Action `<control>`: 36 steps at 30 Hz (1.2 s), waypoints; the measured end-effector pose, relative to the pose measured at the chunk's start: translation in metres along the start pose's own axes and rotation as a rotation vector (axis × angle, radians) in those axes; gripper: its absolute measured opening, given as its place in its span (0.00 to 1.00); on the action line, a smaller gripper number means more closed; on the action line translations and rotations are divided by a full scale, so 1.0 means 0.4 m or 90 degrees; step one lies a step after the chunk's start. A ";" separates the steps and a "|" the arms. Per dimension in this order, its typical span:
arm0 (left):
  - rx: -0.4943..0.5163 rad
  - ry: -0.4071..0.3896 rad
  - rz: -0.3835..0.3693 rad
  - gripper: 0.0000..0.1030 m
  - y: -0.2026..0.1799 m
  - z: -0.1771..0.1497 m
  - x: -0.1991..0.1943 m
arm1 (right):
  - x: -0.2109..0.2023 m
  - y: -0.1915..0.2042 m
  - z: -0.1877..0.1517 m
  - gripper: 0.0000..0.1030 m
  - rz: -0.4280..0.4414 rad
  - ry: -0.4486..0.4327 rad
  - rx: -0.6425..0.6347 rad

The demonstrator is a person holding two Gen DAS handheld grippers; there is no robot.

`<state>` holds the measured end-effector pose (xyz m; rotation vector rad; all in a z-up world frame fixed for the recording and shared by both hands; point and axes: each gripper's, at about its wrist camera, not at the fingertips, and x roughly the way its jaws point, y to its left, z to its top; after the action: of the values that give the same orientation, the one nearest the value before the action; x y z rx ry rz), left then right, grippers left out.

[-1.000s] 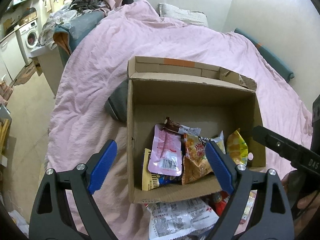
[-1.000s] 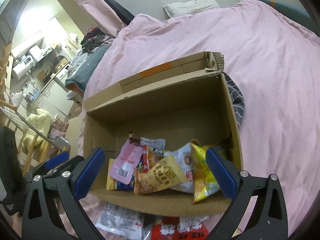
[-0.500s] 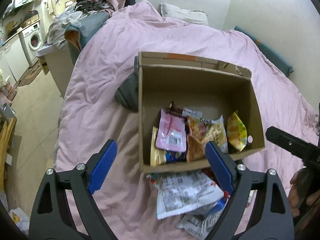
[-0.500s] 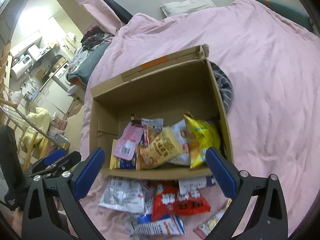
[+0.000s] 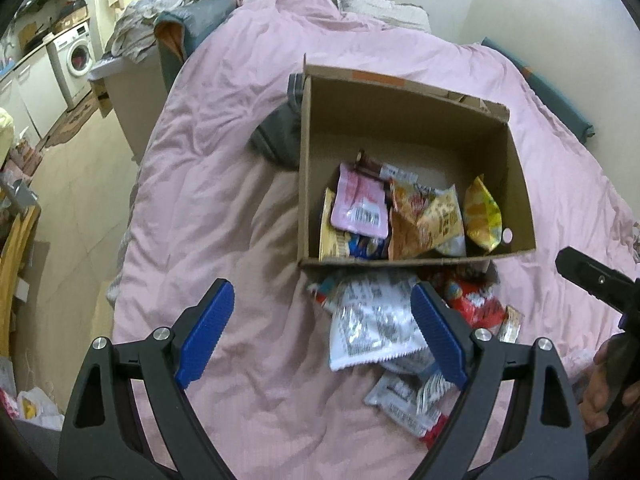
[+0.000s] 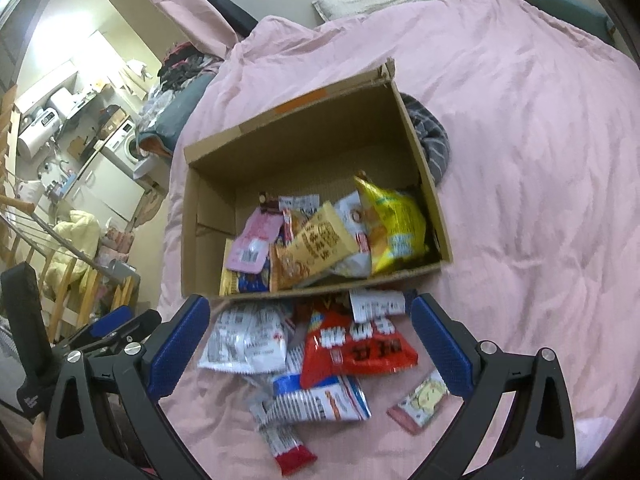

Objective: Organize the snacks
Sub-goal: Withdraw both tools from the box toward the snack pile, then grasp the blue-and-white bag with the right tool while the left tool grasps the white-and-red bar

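Observation:
An open cardboard box point(image 5: 404, 92) point(image 6: 304, 116) rests on a pink bedspread and holds several snack bags, among them a pink packet point(image 5: 360, 208) and a yellow bag point(image 6: 394, 224). More snacks lie loose in front of the box: a white packet point(image 5: 370, 324) point(image 6: 246, 340), a red bag point(image 6: 356, 350) and a small pink packet point(image 6: 420, 402). My left gripper point(image 5: 320, 334) hovers open above the bedspread, its right finger over the white packet. Over the loose pile, my right gripper point(image 6: 310, 344) is open and holds nothing.
A grey garment point(image 5: 280, 136) lies against the box's far left side. The bed's left edge drops to a tiled floor point(image 5: 80, 184). Beyond it stand a washing machine point(image 5: 76, 60), cabinets and a pile of clothes. A pillow point(image 6: 364, 0) lies at the head.
Both grippers have drawn back from the box, which now looks smaller and farther off. The loose snacks in front of the box have come into full view. Both stayed open.

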<state>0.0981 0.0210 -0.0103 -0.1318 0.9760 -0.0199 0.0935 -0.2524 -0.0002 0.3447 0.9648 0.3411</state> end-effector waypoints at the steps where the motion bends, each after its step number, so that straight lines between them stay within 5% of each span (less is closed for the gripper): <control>1: -0.003 0.004 0.001 0.85 0.002 -0.007 0.000 | 0.002 -0.003 -0.010 1.00 0.001 0.008 0.001; 13: -0.045 0.049 0.007 0.85 0.063 -0.045 0.018 | 0.184 -0.036 -0.115 1.00 0.039 0.254 0.070; 18: -0.054 0.058 0.012 0.85 0.094 -0.057 0.021 | 0.301 0.020 -0.128 1.00 -0.029 0.321 -0.016; 23: -0.066 0.069 0.011 0.85 0.116 -0.067 0.025 | 0.357 0.041 -0.148 0.97 -0.068 0.349 -0.073; 26: -0.073 0.070 0.006 0.85 0.121 -0.066 0.024 | 0.349 0.064 -0.148 0.79 -0.052 0.338 -0.100; 36: -0.072 0.074 0.000 0.85 0.100 -0.061 0.030 | 0.248 0.113 -0.195 0.67 0.083 0.355 -0.095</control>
<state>0.0828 0.0571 -0.0384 -0.2366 1.0932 0.0285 0.0743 -0.1590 -0.0944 0.1761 1.4561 0.6445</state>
